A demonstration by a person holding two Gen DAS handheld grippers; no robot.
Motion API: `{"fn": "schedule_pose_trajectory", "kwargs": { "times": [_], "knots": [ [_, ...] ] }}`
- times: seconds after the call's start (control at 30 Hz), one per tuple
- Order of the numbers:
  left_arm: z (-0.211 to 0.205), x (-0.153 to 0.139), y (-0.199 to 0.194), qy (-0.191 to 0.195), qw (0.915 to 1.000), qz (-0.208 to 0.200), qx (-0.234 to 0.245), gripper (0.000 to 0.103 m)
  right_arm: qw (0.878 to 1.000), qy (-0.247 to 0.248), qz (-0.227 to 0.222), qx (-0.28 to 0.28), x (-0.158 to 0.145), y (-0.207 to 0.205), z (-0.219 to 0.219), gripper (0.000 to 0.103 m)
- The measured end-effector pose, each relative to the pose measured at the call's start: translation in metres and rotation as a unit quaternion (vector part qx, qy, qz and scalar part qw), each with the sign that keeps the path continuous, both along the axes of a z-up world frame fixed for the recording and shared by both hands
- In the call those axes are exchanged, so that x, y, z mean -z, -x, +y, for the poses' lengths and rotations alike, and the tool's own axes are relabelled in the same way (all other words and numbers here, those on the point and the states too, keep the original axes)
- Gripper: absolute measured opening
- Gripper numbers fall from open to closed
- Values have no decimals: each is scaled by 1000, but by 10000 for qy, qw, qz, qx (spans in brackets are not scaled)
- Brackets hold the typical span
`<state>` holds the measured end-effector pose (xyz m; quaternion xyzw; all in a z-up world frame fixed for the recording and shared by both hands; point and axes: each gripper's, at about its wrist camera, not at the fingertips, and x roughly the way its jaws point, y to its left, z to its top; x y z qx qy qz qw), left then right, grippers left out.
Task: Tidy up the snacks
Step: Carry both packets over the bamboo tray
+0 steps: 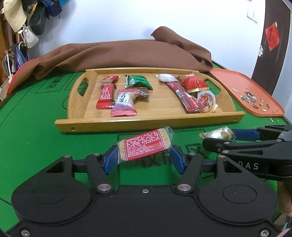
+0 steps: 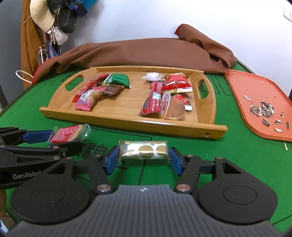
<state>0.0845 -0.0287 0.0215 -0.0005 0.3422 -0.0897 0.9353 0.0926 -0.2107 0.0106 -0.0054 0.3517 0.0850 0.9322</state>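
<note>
My left gripper (image 1: 144, 155) is shut on a red-labelled cracker packet (image 1: 144, 145), its blue pads pressing on the two ends. The packet sits tilted just over the green mat, in front of the wooden tray (image 1: 146, 122). My right gripper (image 2: 144, 155) is shut on a white packet with gold dots (image 2: 144, 150), also held by its ends. The two grippers are side by side. The right wrist view shows the left gripper (image 2: 66, 140) with its red packet (image 2: 69, 134). The tray holds several snacks in a left and a right group.
An orange tray (image 2: 240, 94) with sunflower seeds and shells (image 2: 262, 109) lies right of the wooden tray. A brown cloth (image 1: 127, 52) is heaped behind it against the wall. Bags and a hat (image 1: 14, 14) hang at the far left. Green mat (image 1: 36, 118) spreads all around.
</note>
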Motion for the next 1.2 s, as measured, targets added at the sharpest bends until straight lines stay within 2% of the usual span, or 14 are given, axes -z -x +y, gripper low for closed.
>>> {"fn": "schedule_pose_trajectory", "kwargs": {
  "times": [0.37, 0.53, 0.83, 1.03, 1.2],
  "knots": [
    [7, -20, -10, 92, 9999, -135, 18, 59, 9999, 15, -122, 71, -18, -5, 6, 62],
    [11, -29, -20, -18, 9997, -253, -41, 59, 9997, -83, -135, 197, -29, -15, 1, 62],
    [26, -43, -46, 88, 9996, -198, -163, 59, 9990, -211, -79, 394, -44, -37, -10, 62],
    [33, -53, -74, 137, 9996, -99, -209, 59, 9986, -147, -112, 491, -55, -56, -13, 62],
    [37, -60, -98, 187, 9996, -22, -213, 59, 9983, -293, 25, 504, -63, -79, -16, 62]
  ]
}}
